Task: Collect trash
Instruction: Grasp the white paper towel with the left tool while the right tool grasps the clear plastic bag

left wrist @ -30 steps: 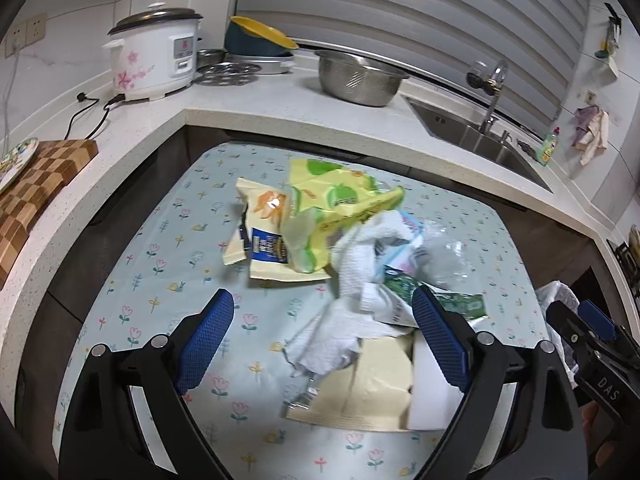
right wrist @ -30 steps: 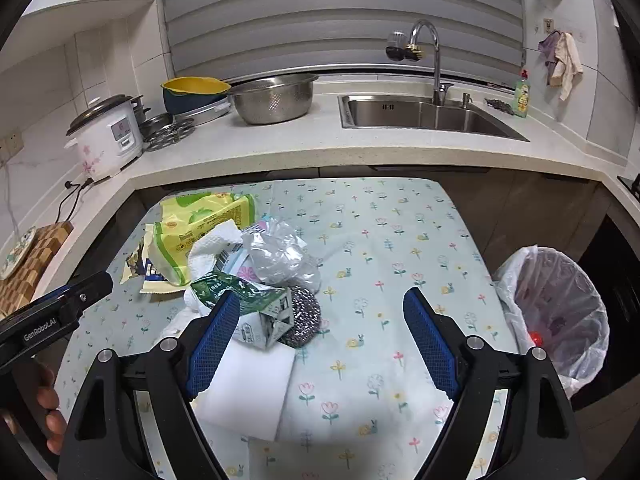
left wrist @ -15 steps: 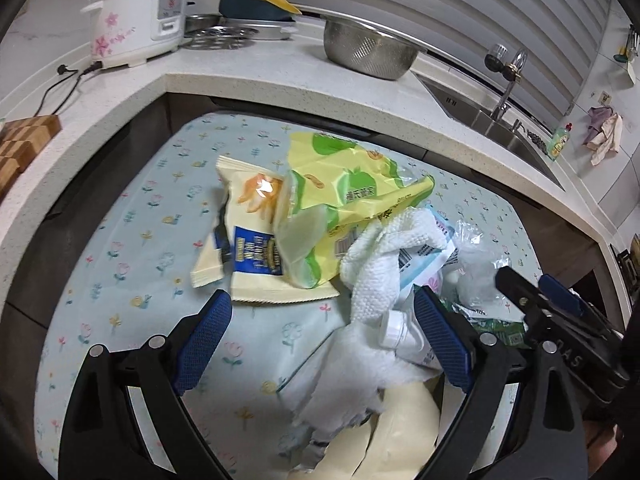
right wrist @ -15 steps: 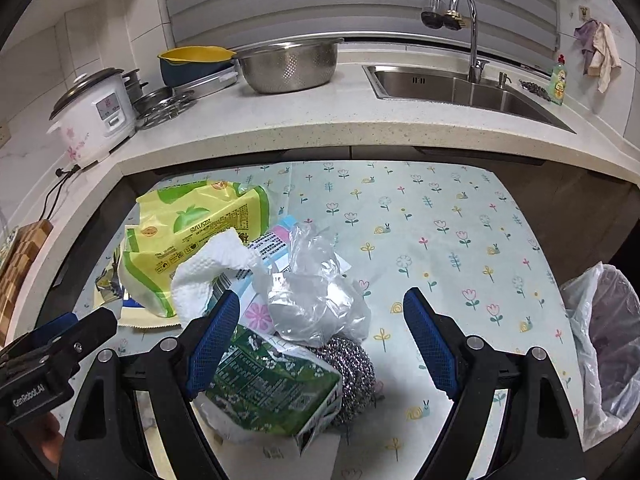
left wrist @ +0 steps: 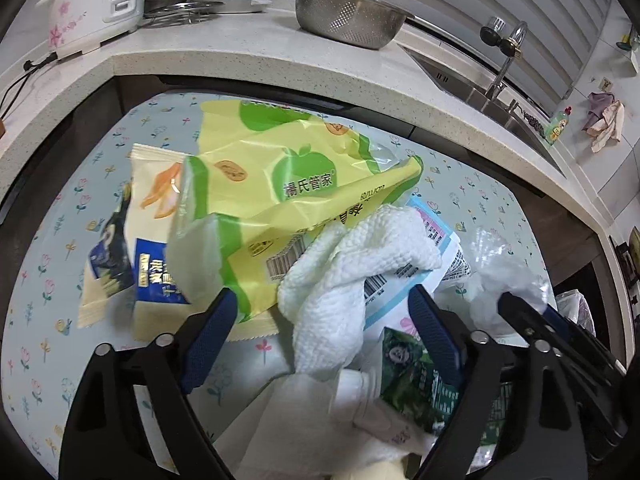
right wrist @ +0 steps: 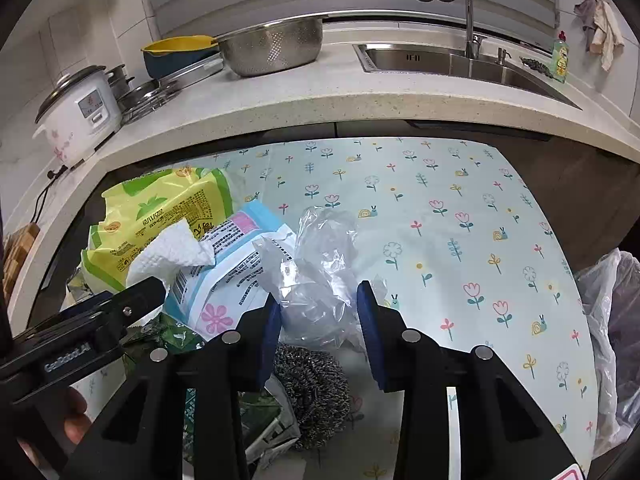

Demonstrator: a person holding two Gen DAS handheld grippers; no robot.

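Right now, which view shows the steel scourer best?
The right wrist view: the scourer lies in plain sight just below the clear plastic bag, between the right hand-held gripper fingers. In the left wrist view I cannot find it; paper towel and wrappers cover that spot.

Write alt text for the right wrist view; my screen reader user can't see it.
The right gripper is closing its blue-padded jaws around crumpled clear plastic in a trash pile on a floral tablecloth. A steel scourer lies just below, a yellow-green wrapper and white paper towel to the left. A lined bin bag sits at the right edge.
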